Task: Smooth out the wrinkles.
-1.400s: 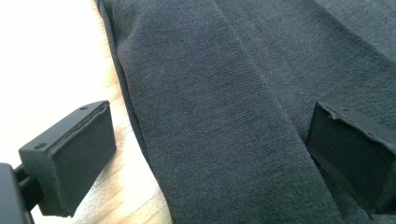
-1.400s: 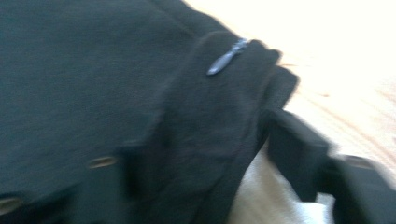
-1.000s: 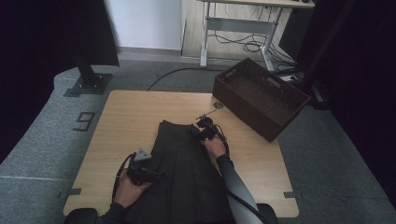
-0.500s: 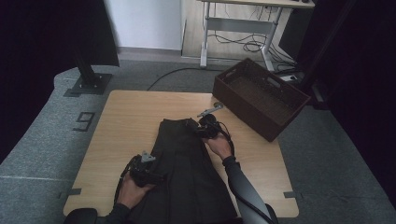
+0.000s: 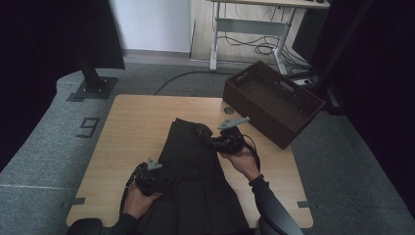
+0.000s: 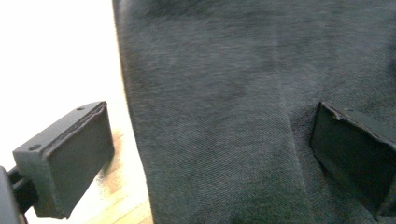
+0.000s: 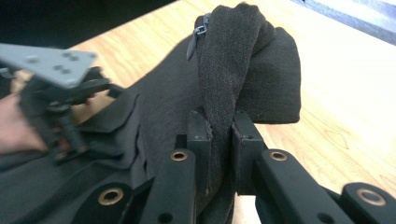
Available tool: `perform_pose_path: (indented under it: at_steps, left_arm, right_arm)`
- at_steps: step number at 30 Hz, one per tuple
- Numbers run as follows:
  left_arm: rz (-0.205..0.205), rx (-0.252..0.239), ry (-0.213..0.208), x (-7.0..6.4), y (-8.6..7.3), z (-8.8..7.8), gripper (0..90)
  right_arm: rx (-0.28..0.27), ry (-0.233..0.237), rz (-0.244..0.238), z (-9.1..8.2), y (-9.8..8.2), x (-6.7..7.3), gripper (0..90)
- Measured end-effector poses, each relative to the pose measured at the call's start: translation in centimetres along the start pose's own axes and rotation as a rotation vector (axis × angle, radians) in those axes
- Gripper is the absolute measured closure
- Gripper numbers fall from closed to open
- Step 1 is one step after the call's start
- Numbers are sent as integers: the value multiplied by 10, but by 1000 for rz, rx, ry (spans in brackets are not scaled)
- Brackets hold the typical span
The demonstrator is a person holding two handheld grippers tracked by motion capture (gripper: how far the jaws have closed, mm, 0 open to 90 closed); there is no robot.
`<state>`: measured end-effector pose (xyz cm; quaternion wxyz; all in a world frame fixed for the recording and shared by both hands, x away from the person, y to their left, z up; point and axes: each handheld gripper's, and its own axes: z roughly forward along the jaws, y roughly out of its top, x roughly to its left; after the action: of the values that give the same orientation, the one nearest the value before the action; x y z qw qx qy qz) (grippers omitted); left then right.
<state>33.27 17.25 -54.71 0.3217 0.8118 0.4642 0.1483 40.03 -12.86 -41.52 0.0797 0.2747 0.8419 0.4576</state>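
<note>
Two tools, right tool (image 7: 219,135) pinching dark garment (image 5: 195,181), left tool (image 6: 210,154) spread.

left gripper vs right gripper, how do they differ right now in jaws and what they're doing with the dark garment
The left gripper has its jaws wide apart, straddling the edge of the dark garment without pressing it; the right gripper has its jaws pinched shut on a fold of it. The left sits low at the garment's near left side, while the right holds its fold raised off the table near the far end. Both are black, hand-held, and at the same garment.
</note>
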Motion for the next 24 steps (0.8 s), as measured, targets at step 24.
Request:
perform_pose_path:
  at_steps: [24]
  left_arm:
    - [-45,-8,39,20,25,21,0]
  right_arm:
    - [27,100,-103,-27,-35,50,802]
